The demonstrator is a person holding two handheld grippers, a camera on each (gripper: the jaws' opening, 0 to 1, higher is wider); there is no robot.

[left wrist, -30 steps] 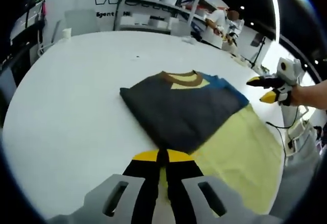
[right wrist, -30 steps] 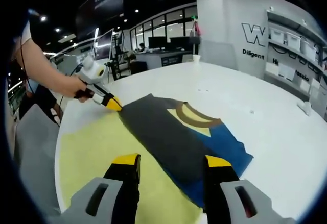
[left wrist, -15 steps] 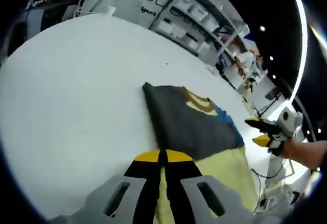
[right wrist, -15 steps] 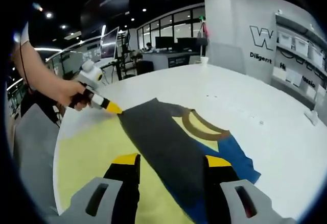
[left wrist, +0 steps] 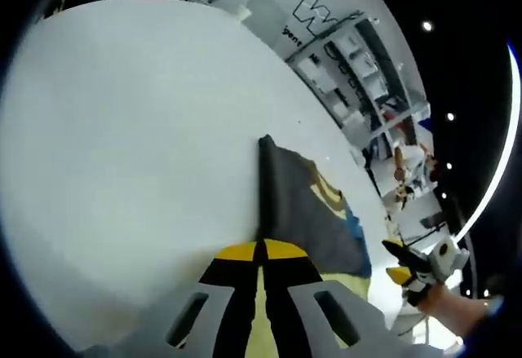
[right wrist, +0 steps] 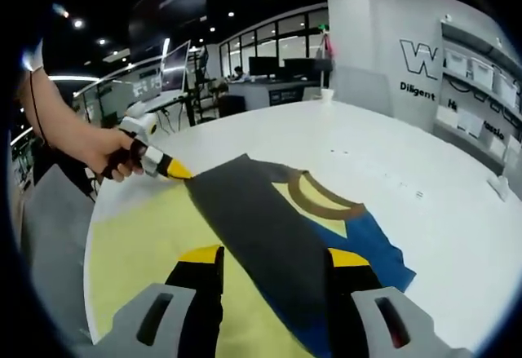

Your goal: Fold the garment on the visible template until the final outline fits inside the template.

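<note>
White round table (right wrist: 424, 179) carries everything. On it, at the near edge, lies the yellow template (right wrist: 139, 252), flat, running under the garment.

Garment (right wrist: 269, 219): folded into a long dark grey panel, lying partly on the template and partly on bare table. Brown collar band (right wrist: 318, 199) with a yellow patch inside it shows on top; a blue layer (right wrist: 371, 248) sticks out from under the grey on the side away from the template. In the left gripper view the garment (left wrist: 302, 211) runs away from the camera, template (left wrist: 342, 293) showing past its near end.

Left gripper (left wrist: 259, 248): jaws closed together, yellow tips meeting right at the near edge of the grey cloth; cannot tell whether cloth is pinched between them. In the right gripper view it (right wrist: 175, 168) is held by a hand (right wrist: 106, 150), tip touching the garment's corner.

Right gripper (right wrist: 273, 260): jaws spread apart, nothing between them, hovering over the grey panel. In the left gripper view it (left wrist: 400, 264) sits off beyond the garment's far side.
</note>
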